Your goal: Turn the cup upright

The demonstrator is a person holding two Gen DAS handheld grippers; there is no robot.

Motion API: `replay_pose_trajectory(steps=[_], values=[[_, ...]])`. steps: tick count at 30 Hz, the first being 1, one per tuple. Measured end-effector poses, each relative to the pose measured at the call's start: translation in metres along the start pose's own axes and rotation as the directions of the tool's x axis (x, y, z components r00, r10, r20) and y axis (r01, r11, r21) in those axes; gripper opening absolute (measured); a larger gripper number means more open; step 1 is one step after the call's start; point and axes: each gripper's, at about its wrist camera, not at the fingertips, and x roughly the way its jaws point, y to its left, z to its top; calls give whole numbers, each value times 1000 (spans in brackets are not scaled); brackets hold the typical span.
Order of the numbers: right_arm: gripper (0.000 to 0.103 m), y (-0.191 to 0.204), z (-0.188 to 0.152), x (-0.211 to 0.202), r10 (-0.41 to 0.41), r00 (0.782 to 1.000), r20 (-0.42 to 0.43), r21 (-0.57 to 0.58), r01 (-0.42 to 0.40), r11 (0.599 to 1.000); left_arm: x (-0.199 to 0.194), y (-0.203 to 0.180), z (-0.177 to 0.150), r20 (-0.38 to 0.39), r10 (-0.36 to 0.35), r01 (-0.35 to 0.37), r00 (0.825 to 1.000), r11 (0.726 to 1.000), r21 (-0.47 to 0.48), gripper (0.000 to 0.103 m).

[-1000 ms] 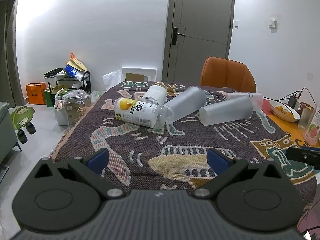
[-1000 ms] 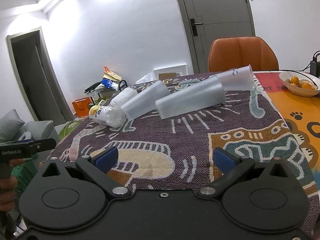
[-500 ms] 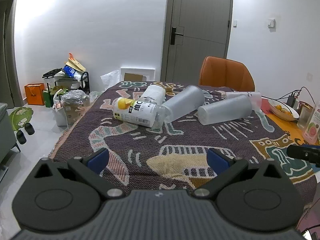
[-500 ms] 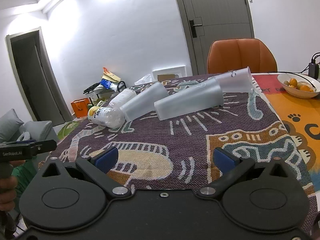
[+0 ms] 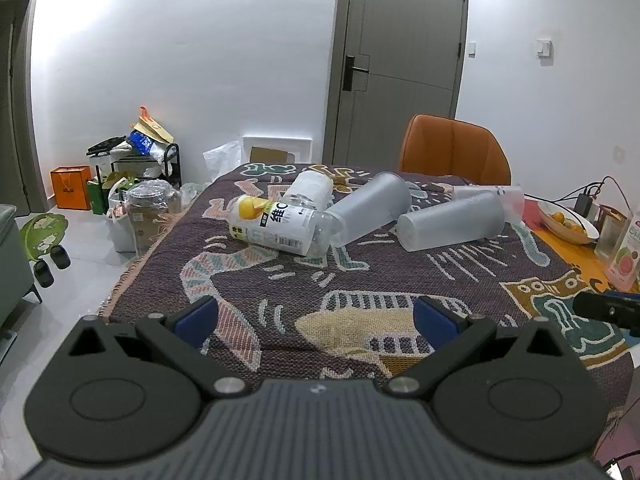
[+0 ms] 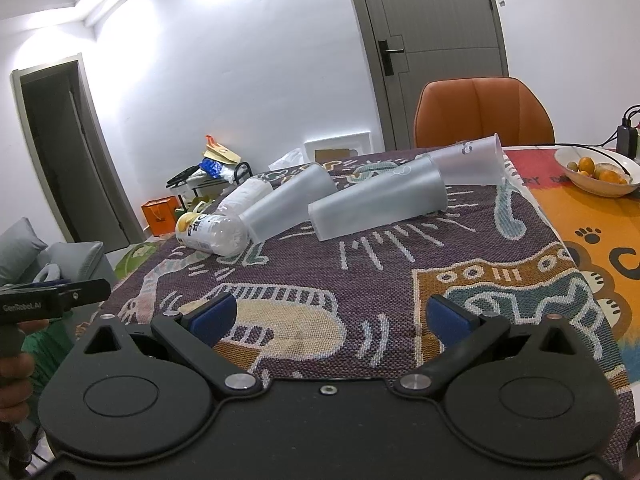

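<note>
Three frosted plastic cups lie on their sides on a patterned woven cloth (image 5: 320, 280). The middle cup (image 5: 370, 209) (image 6: 288, 204) rests against a plastic bottle. The nearer cup (image 5: 452, 220) (image 6: 380, 204) lies to its right. A third cup (image 6: 468, 162) (image 5: 508, 198) lies behind that one. My left gripper (image 5: 316, 316) is open and empty, well short of the cups. My right gripper (image 6: 330, 316) is open and empty, also short of them.
A labelled plastic bottle (image 5: 276, 220) and a second bottle (image 5: 310, 188) lie left of the cups. An orange chair (image 5: 454, 152) stands at the far edge. A fruit bowl (image 6: 596, 168) sits at right. A carton (image 5: 624, 256) stands at right.
Both grippers have shifted only slightly; the view has barely moved. The cups and bottles lie as before.
</note>
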Motion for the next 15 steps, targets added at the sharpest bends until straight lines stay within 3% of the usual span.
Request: replay_pose_trajectory(steps=[15], values=[[103,-2,0,2,-5,1000,7,15,5,1000,4,-5,1,3,-10,10,1000,1000,13,103]])
